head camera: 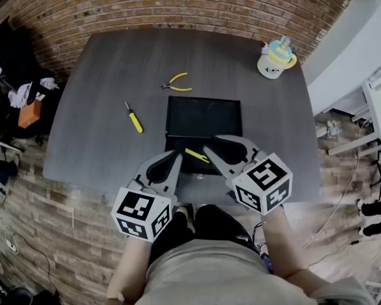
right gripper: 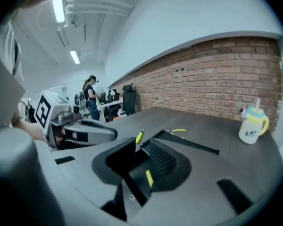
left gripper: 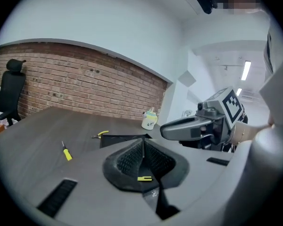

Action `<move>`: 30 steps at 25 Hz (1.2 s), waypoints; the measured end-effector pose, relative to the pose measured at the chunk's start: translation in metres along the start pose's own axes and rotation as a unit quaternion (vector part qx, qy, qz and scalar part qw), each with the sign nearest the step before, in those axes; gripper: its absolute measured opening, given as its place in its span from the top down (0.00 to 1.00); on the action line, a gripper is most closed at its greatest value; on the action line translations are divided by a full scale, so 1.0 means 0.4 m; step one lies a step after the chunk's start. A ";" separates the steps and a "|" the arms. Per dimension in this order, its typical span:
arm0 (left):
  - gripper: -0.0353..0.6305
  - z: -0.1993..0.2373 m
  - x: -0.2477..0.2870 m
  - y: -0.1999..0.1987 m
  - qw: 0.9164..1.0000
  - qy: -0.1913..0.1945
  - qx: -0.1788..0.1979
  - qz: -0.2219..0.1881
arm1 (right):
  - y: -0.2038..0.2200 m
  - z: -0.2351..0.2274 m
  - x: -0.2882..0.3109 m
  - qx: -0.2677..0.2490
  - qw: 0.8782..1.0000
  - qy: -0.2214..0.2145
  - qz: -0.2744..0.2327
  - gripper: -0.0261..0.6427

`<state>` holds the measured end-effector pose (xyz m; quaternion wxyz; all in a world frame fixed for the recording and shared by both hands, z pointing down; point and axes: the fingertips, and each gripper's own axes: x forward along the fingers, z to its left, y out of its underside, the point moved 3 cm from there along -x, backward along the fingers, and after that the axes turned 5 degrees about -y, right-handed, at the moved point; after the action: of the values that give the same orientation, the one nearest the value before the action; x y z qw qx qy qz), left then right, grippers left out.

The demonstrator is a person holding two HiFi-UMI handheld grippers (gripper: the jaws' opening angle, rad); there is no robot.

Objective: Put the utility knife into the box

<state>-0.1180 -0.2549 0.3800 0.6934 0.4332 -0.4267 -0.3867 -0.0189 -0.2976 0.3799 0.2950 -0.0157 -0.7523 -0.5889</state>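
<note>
**Utility Knife Seen Lying in Black Box**

The yellow utility knife (head camera: 197,155) was seen lying inside the black box (head camera: 203,116), near its front edge, on the dark table (head camera: 95,138). The right gripper (head camera: 213,145) was held just beside the knife, its jaws parted with nothing between them. The left gripper (head camera: 176,156) was held close by, its jaws pressed together and empty. A screwdriver (head camera: 134,117), pliers (head camera: 176,83) and a cup (head camera: 276,57) were seen elsewhere on the table.

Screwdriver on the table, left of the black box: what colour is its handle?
Yellow. The screwdriver shows best in the head view.
</note>
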 end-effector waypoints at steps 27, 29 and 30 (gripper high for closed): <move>0.91 -0.101 0.035 -0.023 0.998 0.053 0.028 -0.011 | -0.022 0.026 -0.179 0.122 0.969 0.010 -0.217 0.95; 0.91 -0.102 0.035 -0.012 0.998 0.052 0.028 -0.004 | -0.010 0.024 -0.178 0.123 0.970 0.017 -0.210 0.95; 0.91 -0.101 0.036 -0.006 0.998 0.051 0.028 0.000 | -0.005 0.024 -0.177 0.124 0.970 0.020 -0.207 0.95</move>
<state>-0.0762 -0.2576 0.3709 0.7016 0.4718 -0.4015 -0.3521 0.0347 -0.2668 0.3441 0.1809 0.1887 -0.8002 -0.5397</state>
